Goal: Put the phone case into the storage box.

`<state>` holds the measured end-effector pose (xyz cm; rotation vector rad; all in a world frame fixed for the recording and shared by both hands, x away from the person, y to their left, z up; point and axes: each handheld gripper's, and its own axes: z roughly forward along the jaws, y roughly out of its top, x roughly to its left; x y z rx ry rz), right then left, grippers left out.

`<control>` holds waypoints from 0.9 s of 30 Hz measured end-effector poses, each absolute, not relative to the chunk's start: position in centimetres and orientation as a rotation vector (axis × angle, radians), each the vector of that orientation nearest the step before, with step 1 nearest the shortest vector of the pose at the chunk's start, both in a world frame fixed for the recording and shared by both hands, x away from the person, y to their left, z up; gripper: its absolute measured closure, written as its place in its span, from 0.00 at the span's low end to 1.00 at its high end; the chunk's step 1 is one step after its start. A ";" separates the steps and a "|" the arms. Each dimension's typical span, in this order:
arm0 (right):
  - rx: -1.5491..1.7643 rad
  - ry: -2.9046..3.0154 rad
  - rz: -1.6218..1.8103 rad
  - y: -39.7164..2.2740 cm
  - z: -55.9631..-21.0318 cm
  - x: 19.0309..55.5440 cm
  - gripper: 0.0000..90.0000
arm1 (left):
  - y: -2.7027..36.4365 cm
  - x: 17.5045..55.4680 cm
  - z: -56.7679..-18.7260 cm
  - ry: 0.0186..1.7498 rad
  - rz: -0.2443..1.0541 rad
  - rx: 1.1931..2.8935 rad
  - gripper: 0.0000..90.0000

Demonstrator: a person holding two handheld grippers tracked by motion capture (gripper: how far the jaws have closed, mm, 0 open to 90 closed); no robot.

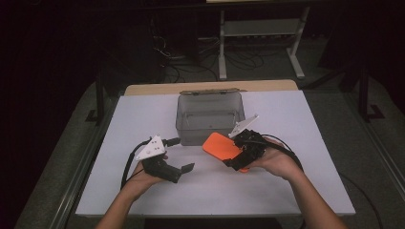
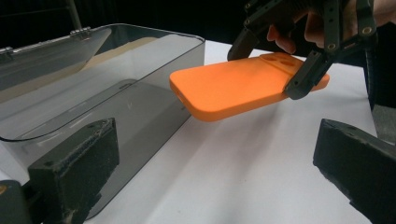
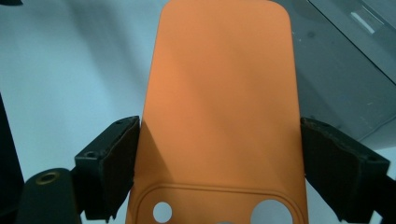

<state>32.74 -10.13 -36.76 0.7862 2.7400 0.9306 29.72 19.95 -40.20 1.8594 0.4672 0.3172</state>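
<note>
An orange phone case (image 1: 220, 145) with camera cut-outs hangs a little above the white table, just in front of the clear grey box (image 1: 184, 129). My right gripper (image 1: 237, 151) is shut on it across its width near the cut-out end; both pads (image 3: 116, 158) press on the edges of the case (image 3: 219, 93). In the left gripper view the case (image 2: 233, 86) points toward the box (image 2: 140, 107). My left gripper (image 1: 184, 153) rests low at the left with its jaws wide open and nothing between the pads (image 2: 79, 163).
The box stands at the table's middle back with its hinged lid (image 1: 210, 90) thrown open behind it; nothing shows inside. A white sheet (image 1: 143, 191) covers the table. Cables trail from both grippers. A metal frame (image 1: 258, 43) and floor cables lie beyond the table.
</note>
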 end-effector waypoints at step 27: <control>0.777 2.744 0.922 -10.0 -36.9 32.7 0.16 | 19.7 29.7 -40.8 0.411 0.453 1.924 0.00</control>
